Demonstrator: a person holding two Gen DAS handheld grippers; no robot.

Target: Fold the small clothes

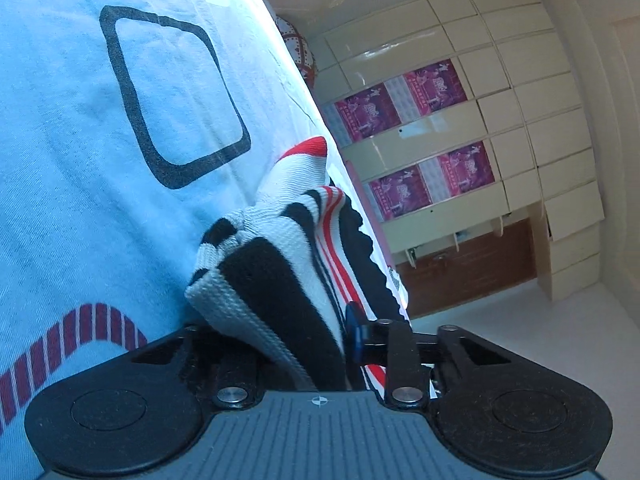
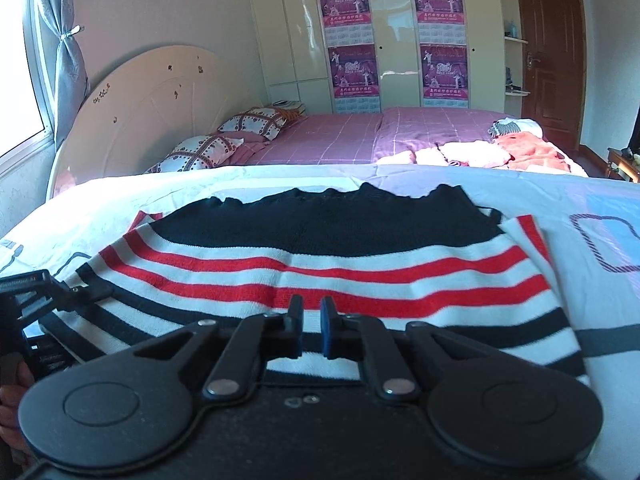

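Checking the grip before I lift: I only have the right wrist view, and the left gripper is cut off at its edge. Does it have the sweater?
Observer: Yes. In the left wrist view the striped sweater is bunched up between the left gripper's fingers.
Operator: Can you see both fingers?
Observer: No, only one blue pad, lying against the knit. The fabric hides the other finger.
Operator: Which part is it holding?
Observer: A thick folded edge, several layers deep, with a wide black band on top.
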